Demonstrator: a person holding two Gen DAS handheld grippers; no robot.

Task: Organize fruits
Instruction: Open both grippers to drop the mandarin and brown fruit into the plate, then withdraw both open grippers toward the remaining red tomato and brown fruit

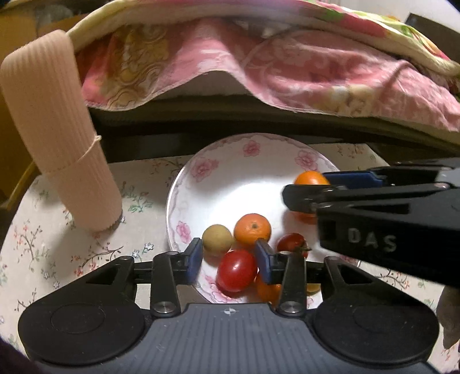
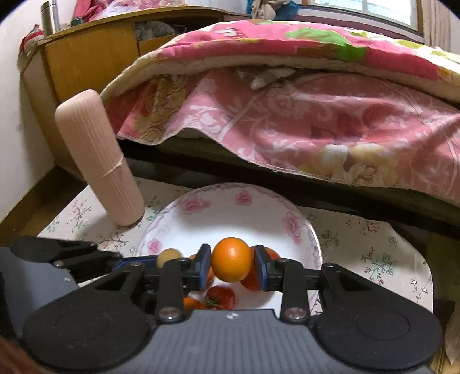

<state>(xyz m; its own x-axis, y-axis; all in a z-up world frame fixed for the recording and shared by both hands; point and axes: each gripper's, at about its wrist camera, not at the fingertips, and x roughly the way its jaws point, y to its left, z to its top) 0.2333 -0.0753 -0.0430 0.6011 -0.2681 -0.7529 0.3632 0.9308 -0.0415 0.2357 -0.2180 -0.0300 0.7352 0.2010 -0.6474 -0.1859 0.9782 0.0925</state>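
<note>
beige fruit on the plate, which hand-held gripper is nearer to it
Left. The left hand-held gripper has one pad right beside the beige fruit; the right hand-held gripper is across the plate, around an orange.

We see both views in warm, rather dim indoor light. The strongest glare sits in the middle of the plate, where the white washes out; it shows again in the right view. A window glows pale at the top of the right view. Small highlights gleam on the tomato and the orange. Fisheye bending curves the bed edge and darkens the corners. The bedding is soft and slightly smeared.
</note>
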